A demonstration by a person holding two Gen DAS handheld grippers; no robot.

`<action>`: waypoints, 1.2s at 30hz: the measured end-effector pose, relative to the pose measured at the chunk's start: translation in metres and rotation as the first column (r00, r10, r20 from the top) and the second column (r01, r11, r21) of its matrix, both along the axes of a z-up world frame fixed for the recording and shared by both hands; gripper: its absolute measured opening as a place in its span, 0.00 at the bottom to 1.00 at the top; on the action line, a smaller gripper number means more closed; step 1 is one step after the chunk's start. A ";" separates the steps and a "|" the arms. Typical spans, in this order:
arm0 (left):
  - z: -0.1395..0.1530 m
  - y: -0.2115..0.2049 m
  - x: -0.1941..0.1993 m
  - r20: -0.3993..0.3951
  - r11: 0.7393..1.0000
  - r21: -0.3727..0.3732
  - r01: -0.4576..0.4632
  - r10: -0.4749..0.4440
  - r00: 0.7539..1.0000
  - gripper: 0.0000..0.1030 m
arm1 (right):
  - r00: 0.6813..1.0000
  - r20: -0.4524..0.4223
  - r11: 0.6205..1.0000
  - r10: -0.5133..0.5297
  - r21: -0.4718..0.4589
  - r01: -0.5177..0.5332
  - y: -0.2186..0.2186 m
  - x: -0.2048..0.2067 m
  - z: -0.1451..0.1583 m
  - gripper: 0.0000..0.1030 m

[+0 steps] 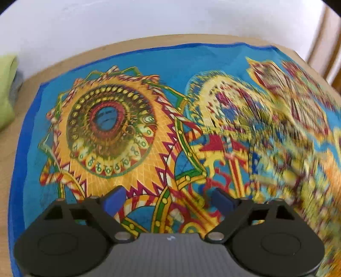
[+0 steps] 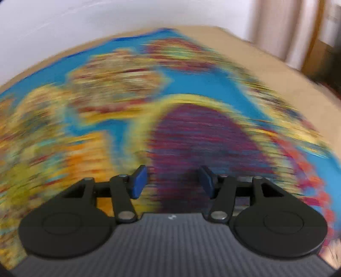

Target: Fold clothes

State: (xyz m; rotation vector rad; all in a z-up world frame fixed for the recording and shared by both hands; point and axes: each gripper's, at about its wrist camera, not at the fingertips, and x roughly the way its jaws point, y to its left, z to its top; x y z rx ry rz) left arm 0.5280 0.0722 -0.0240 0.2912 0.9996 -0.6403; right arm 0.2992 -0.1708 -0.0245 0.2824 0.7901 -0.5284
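A blue cloth [image 1: 132,64] printed with yellow, red and green wheel patterns lies spread flat on a tan table [image 1: 25,89]. My left gripper [image 1: 168,198] hovers over the cloth's near part, open and empty, blue pads [image 1: 114,199] wide apart. In the right wrist view the same cloth [image 2: 202,85] fills the frame, heavily blurred. My right gripper [image 2: 173,181] is open and empty above a dark purple patch of the print.
A folded green and grey garment [image 1: 7,89] sits at the table's far left edge. A white wall [image 1: 149,17] stands behind the table. Bare tan tabletop [image 2: 277,70] shows right of the cloth, with a curtain [image 2: 275,27] and wooden furniture beyond.
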 end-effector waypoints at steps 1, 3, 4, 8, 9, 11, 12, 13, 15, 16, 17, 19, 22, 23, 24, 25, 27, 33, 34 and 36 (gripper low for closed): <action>0.005 -0.004 0.000 -0.010 0.999 -0.043 -0.011 0.010 1.000 0.78 | 1.000 0.011 1.000 0.013 0.006 -0.013 -0.003 0.002 0.000 0.54; 0.012 -0.028 -0.005 -0.047 0.995 -0.102 -0.007 0.002 0.999 0.78 | 0.999 0.032 0.999 0.039 0.018 -0.040 -0.010 0.007 0.000 0.50; 0.013 -0.044 -0.011 -0.061 0.993 -0.118 0.005 -0.013 0.998 0.78 | 0.998 0.043 0.998 0.052 0.024 -0.053 -0.013 0.010 0.000 0.42; 0.002 -0.103 -0.050 -0.072 0.994 -0.093 0.060 -0.067 0.995 0.78 | 0.987 0.064 0.988 0.149 0.023 -0.150 -0.016 0.029 -0.007 0.25; -0.002 -0.116 -0.060 -0.067 0.995 -0.075 0.069 -0.074 0.995 0.79 | 0.981 0.062 0.983 0.183 -0.024 -0.182 -0.014 0.034 -0.008 0.25; -0.007 -0.129 -0.074 0.002 0.999 -0.021 0.046 -0.046 0.999 0.81 | 0.975 0.054 0.975 0.217 -0.064 -0.214 -0.021 0.031 -0.008 0.24; -0.008 -0.132 -0.077 0.020 1.000 0.000 0.029 -0.029 0.999 0.81 | 0.973 0.049 0.972 0.226 -0.070 -0.222 -0.028 0.026 -0.007 0.24; -0.009 -0.132 -0.077 0.026 1.000 0.008 0.012 -0.012 1.000 0.81 | 0.971 0.044 0.970 0.234 -0.077 -0.230 -0.034 0.022 -0.007 0.24; -0.008 -0.132 -0.075 0.005 1.000 0.015 -0.018 0.018 1.000 0.82 | 0.979 0.037 0.977 0.202 -0.080 -0.199 -0.057 0.006 -0.005 0.25; -0.007 -0.132 -0.075 -0.007 0.999 0.018 -0.032 0.032 0.999 0.81 | 0.983 0.036 0.981 0.182 -0.067 -0.180 -0.071 -0.001 -0.004 0.26; -0.005 -0.132 -0.074 -0.019 0.999 0.022 -0.047 0.047 0.999 0.81 | 0.984 0.039 0.984 0.176 -0.032 -0.175 -0.083 -0.007 -0.002 0.26; -0.002 -0.136 -0.079 -0.027 0.997 0.053 -0.048 0.049 0.998 0.81 | 0.982 0.045 0.981 0.183 0.052 -0.185 -0.098 -0.013 0.001 0.30; 0.003 -0.140 -0.088 -0.032 0.996 0.077 -0.038 0.041 0.999 0.81 | 0.960 0.120 0.936 0.255 0.220 -0.276 -0.098 -0.009 0.009 0.38; 0.004 -0.141 -0.091 -0.033 0.996 0.079 -0.034 0.037 0.999 0.81 | 0.947 0.142 0.918 0.289 0.238 -0.316 -0.093 -0.007 0.012 0.45; 0.005 -0.141 -0.094 -0.034 0.996 0.080 -0.029 0.032 0.999 0.81 | 0.935 0.157 0.907 0.317 0.239 -0.348 -0.086 -0.004 0.014 0.49; 0.006 -0.142 -0.098 -0.039 0.997 0.075 -0.026 0.029 0.999 0.81 | 0.928 0.154 0.907 0.338 0.209 -0.365 -0.078 -0.002 0.016 0.52; 0.004 -0.142 -0.104 -0.051 0.998 0.061 -0.019 0.022 0.998 0.81 | 0.921 0.122 0.912 0.369 0.145 -0.385 -0.062 0.004 0.019 0.52; -0.003 -0.139 -0.127 -0.050 0.998 0.064 0.024 -0.021 0.999 0.82 | 0.905 0.064 0.899 0.421 0.098 -0.426 -0.040 0.022 0.022 0.52; -0.004 -0.138 -0.128 -0.048 0.997 0.066 0.027 -0.023 0.999 0.82 | 0.904 0.063 0.898 0.423 0.100 -0.427 -0.038 0.023 0.022 0.52; -0.005 -0.136 -0.128 -0.045 0.997 0.068 0.029 -0.025 0.999 0.81 | 0.901 0.057 0.895 0.431 0.104 -0.435 -0.034 0.028 0.023 0.52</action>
